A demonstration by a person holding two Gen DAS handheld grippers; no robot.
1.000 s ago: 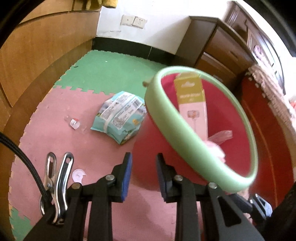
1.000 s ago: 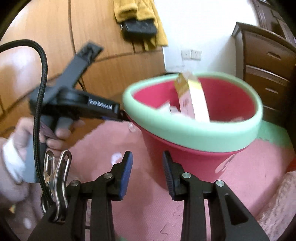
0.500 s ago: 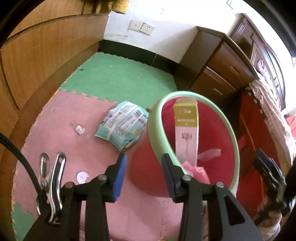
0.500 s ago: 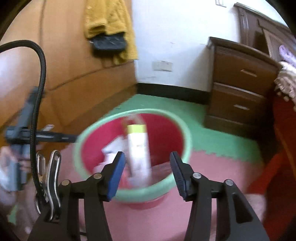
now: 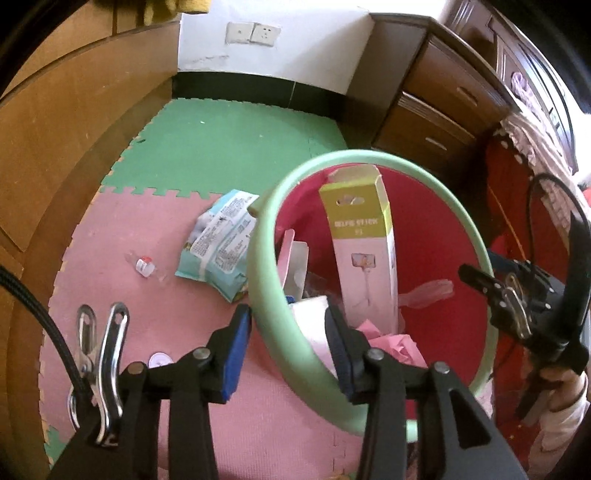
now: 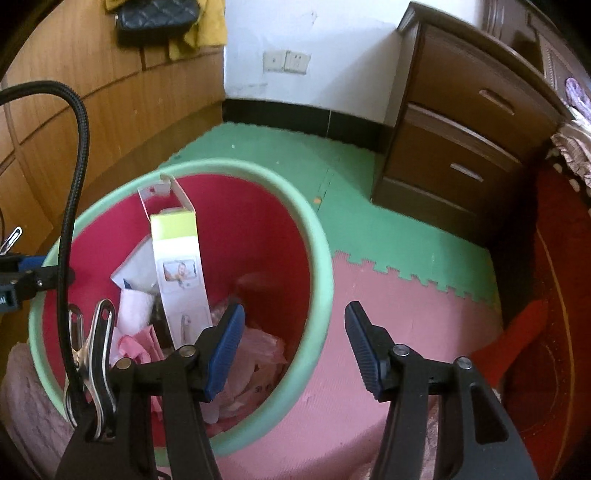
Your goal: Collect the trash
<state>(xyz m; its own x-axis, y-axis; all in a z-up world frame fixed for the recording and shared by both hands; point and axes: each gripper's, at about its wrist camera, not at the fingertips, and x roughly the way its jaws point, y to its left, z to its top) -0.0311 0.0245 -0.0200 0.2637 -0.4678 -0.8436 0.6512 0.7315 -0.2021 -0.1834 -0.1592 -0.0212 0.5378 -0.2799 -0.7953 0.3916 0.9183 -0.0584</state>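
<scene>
My left gripper (image 5: 288, 347) has its fingers apart, straddling the near rim of the bin (image 5: 266, 280), one finger outside and one inside; can't tell if the pads touch the rim. My right gripper (image 6: 295, 347) has fingers wide, nothing between them, hanging over the bin's (image 6: 317, 258) right edge and the pink mat (image 6: 406, 314). Bin is red with a pale green rim, sits on the pink mat. Inside: tall selfie-stick box (image 5: 364, 258) standing tilted against the wall, top near rim level; same box (image 6: 179, 273) in the right view. Also in there: white paper (image 5: 295, 258), crumpled pink paper (image 5: 391, 339), a clear plastic wrapper (image 5: 428, 290), pink plastic bag (image 6: 258, 350) at the bottom. Still on the floor outside: teal wipes pack (image 5: 218, 247) just left of the bin, touching or nearly touching it, a small vial (image 5: 144, 265) further left on the mat, a white round cap (image 5: 159, 359) near my left fingers. Green mat (image 5: 229, 147) beyond, drawers (image 6: 461, 122) at back right, wall sockets (image 5: 253, 33), black bag (image 6: 155, 18) hanging on the wood panel.
</scene>
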